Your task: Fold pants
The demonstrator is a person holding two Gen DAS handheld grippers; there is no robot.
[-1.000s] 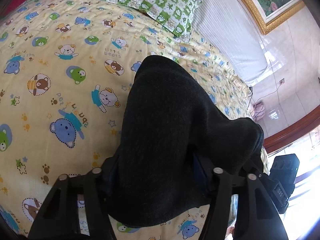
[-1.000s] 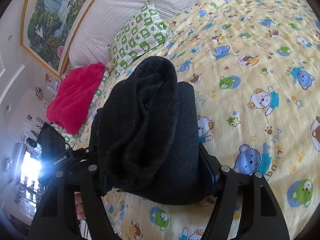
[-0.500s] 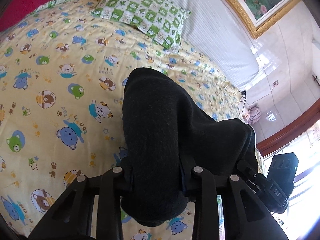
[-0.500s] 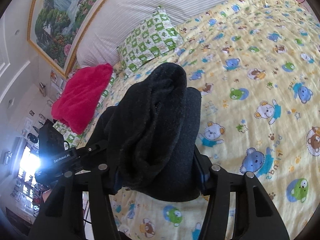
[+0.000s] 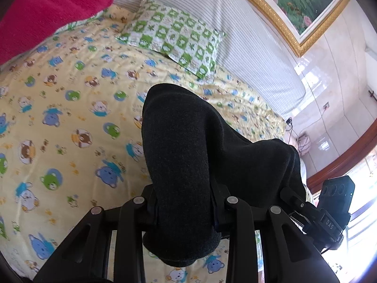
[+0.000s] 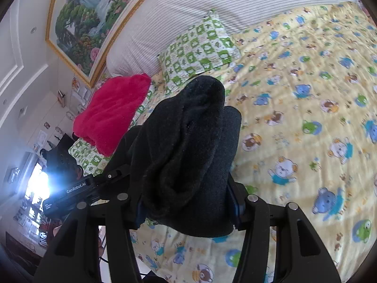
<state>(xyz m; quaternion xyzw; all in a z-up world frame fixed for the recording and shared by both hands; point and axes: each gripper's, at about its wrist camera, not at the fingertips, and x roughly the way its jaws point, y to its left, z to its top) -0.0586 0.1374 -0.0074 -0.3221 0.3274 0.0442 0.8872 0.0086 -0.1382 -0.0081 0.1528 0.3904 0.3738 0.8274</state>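
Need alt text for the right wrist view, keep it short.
The right gripper has its jaws closed on a bunched fold of black pants, held above a yellow bear-print bedsheet. Behind lie a green checked pillow, a red blanket and a framed landscape painting.

Dark charcoal fleece pants [image 5: 183,155], bunched and draped, hang above the bedsheet [image 5: 70,122].

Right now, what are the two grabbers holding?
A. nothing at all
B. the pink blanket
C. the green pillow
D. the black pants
D: the black pants are bunched between the fingers of the left gripper, and the right gripper is clamped on them too, lifted above the bear-print bed sheet.
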